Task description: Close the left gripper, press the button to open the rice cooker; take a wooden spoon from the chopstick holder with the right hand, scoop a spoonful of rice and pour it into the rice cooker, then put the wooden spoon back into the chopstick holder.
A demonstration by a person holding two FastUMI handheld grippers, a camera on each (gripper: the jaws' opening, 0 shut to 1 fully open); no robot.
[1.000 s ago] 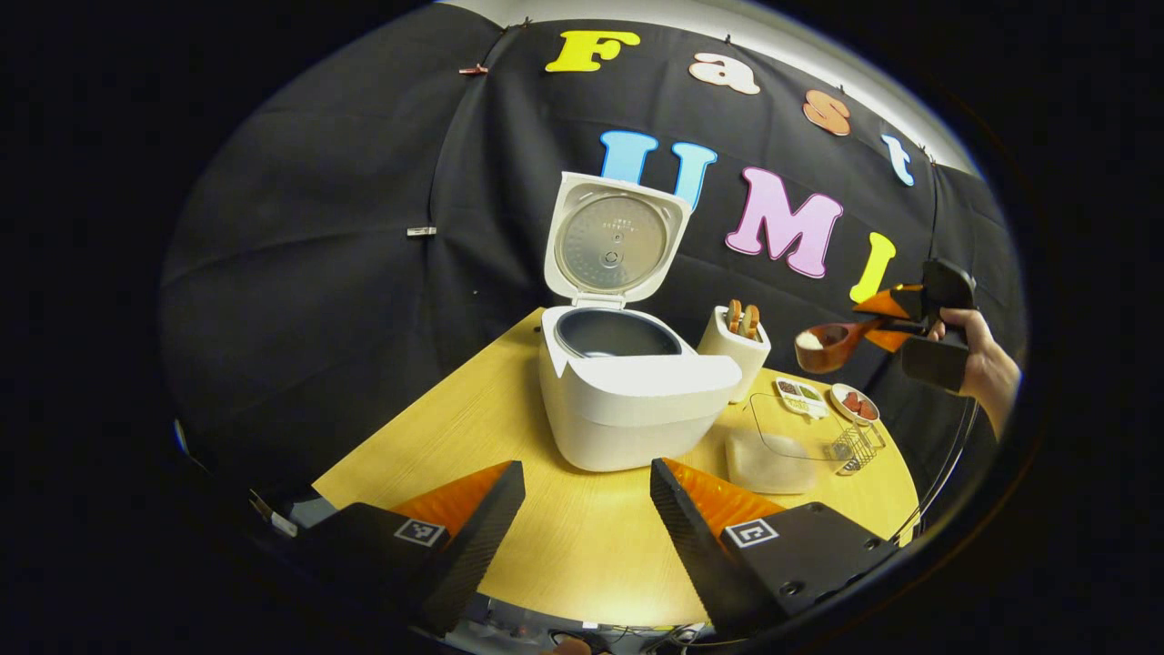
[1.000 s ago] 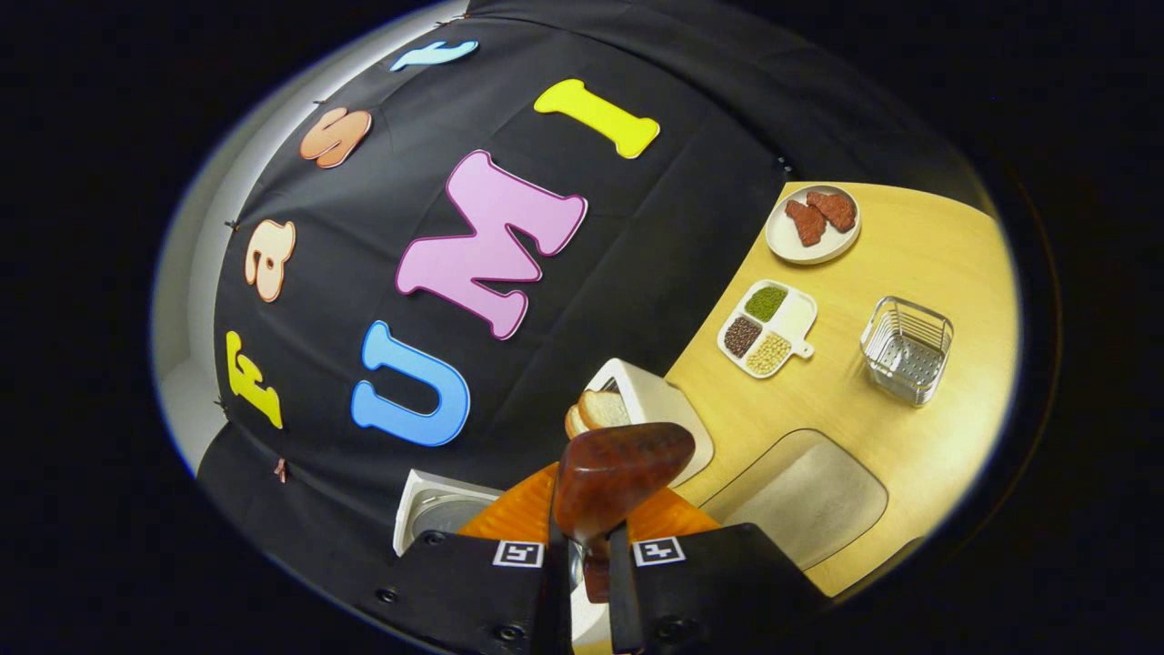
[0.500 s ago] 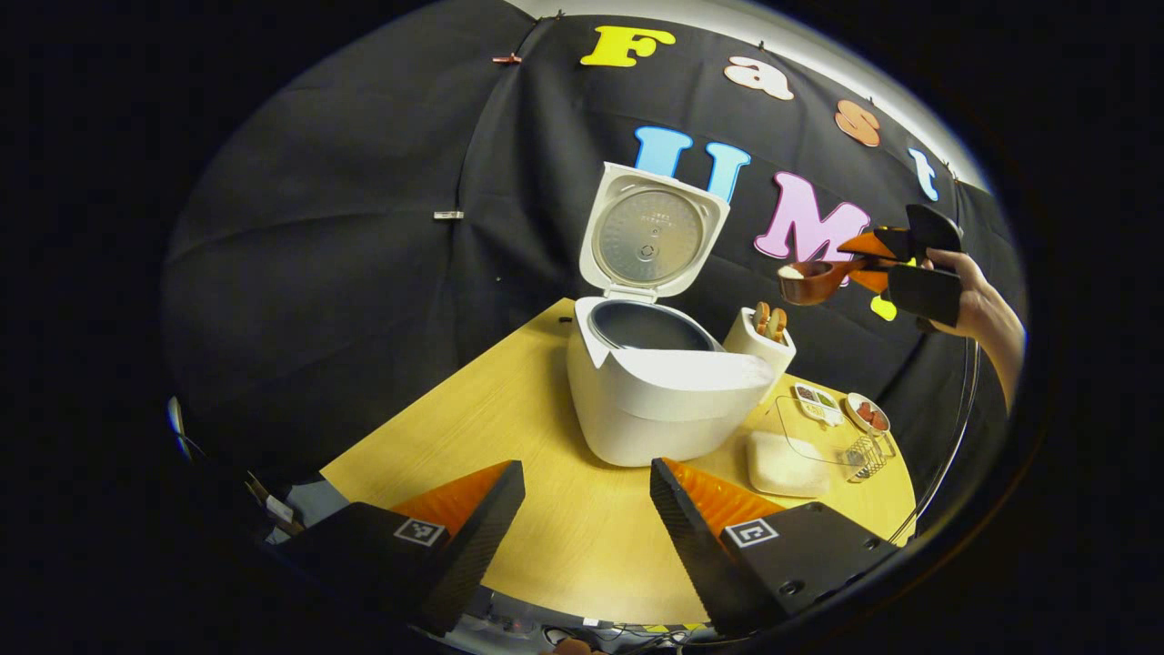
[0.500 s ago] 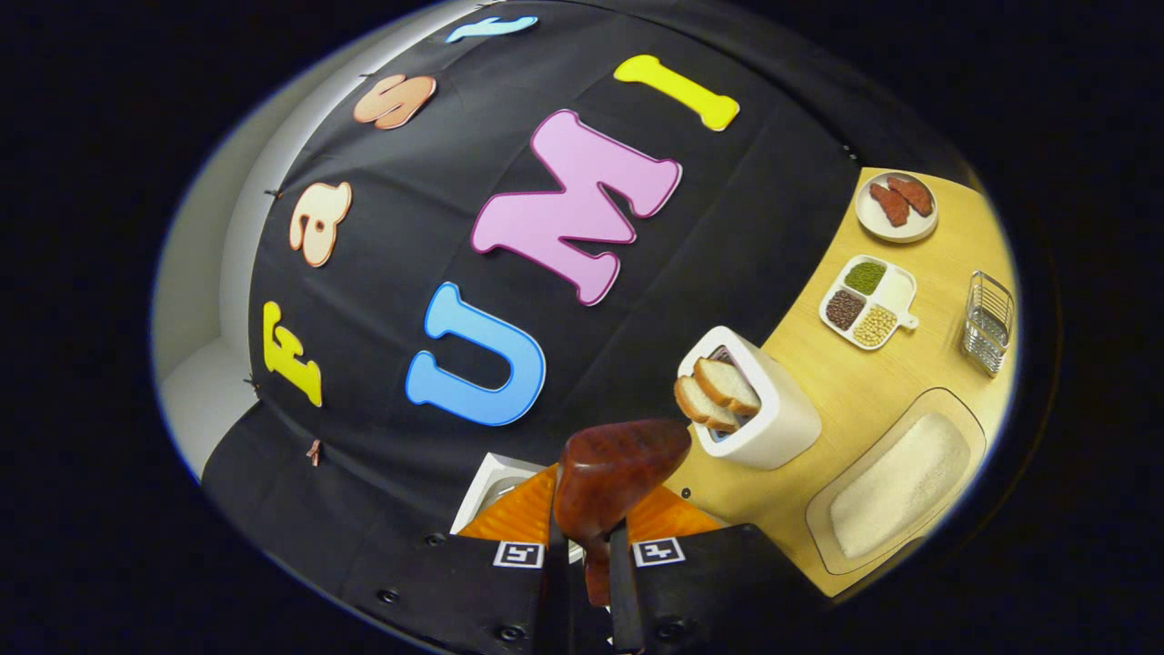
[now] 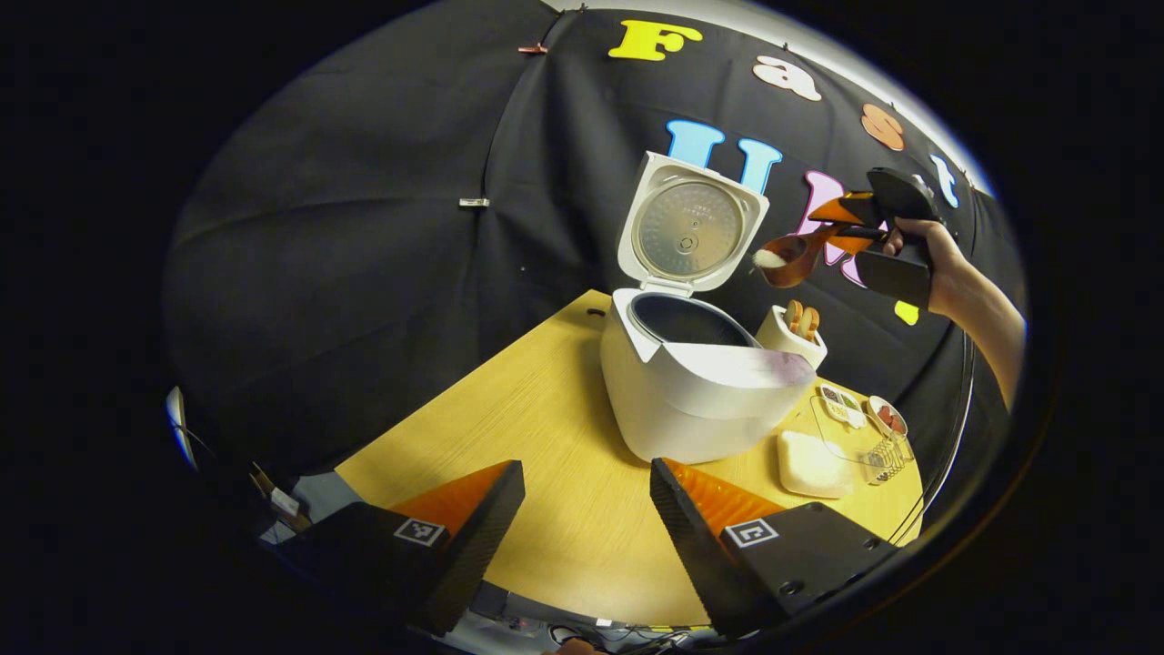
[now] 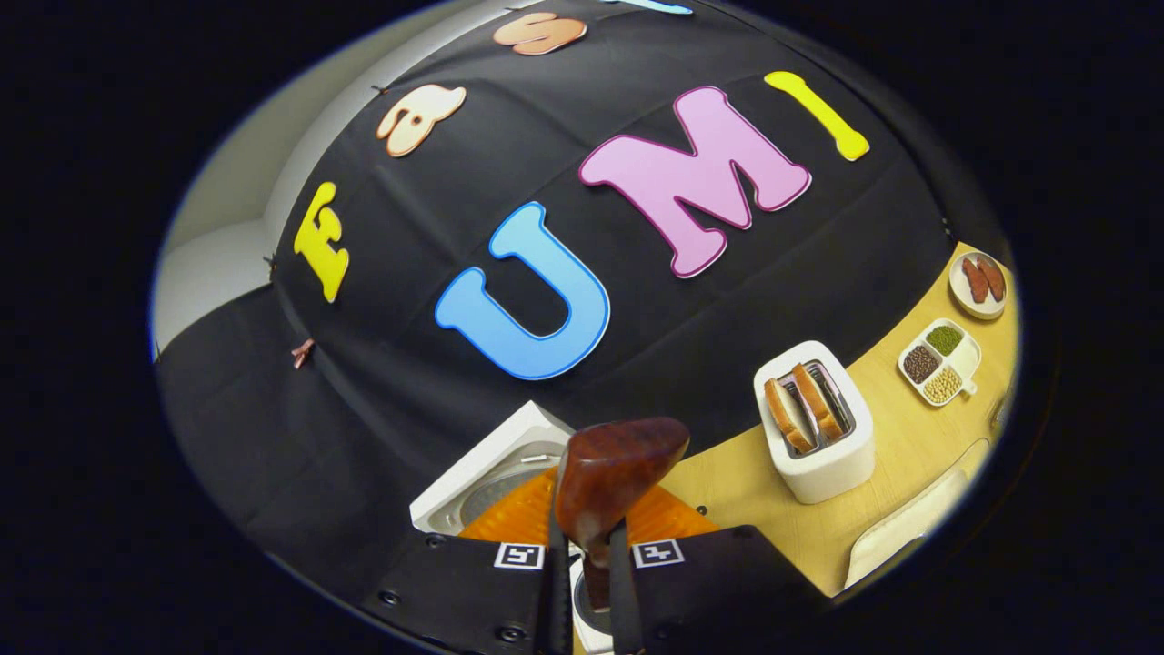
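We see right gripper (image 6: 583, 582) clamped on brown wooden spoon (image 5: 789, 258) with rice | above open white rice cooker (image 5: 696, 387) | left gripper (image 5: 587, 509) fingers apart.

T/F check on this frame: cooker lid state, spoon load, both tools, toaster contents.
1. The rice cooker lid is shut. False: it stands open.
2. The right tool is shut on the wooden spoon. True.
3. The spoon is empty. False: white rice shows in its bowl.
4. The left tool is open, holding nothing. True.
5. The toaster holds two bread slices. True.
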